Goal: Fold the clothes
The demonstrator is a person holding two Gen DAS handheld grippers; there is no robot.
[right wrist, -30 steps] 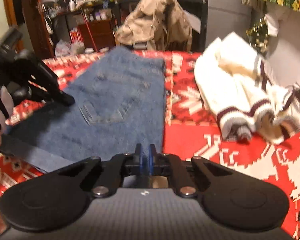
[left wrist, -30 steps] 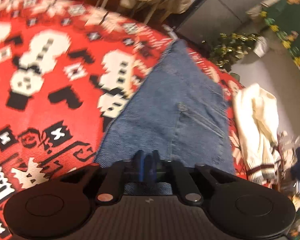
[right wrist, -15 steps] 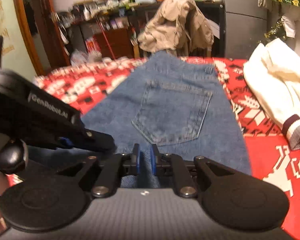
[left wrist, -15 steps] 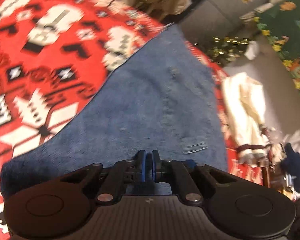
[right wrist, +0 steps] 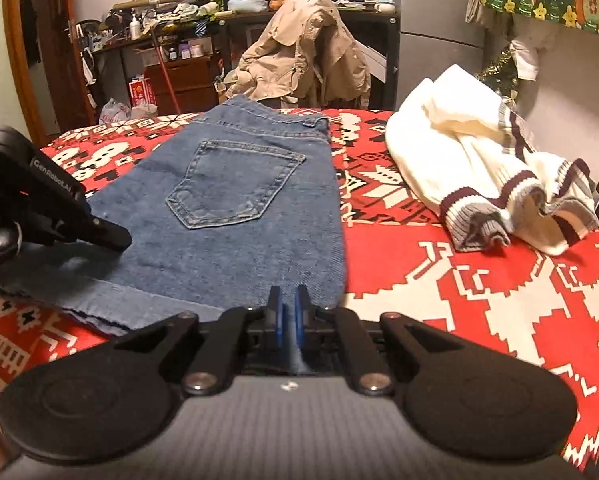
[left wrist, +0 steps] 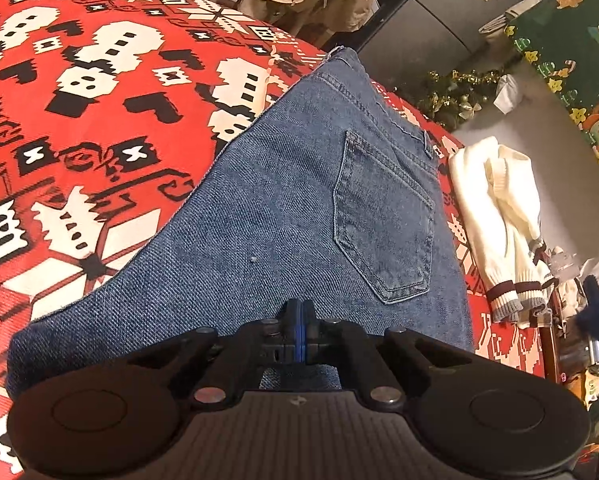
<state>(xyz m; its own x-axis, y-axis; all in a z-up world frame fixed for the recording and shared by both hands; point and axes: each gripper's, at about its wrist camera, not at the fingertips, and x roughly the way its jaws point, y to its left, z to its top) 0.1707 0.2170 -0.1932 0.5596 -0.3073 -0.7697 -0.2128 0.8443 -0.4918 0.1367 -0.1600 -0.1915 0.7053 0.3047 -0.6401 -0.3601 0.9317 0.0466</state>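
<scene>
**Right wrist view: jeans half-folded, both grippers pinched at the near edge**

The jeans (right wrist: 235, 216) lie pocket-up on the red blanket (right wrist: 479, 280). Your right gripper (right wrist: 287, 312) is closing on a sliver of denim; your left gripper (left wrist: 298, 322) looks clamped shut at the fold edge. Keep both edges level and taut as you lay them. Whether cloth sits between the left pads is hidden.

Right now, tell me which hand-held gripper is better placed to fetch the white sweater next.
Right. The right hand-held gripper sits at the jeans' near edge on the side facing the white sweater, with only bare red blanket between. The left hand-held gripper is on the jeans' far side, so it would probably have to cross them.
</scene>
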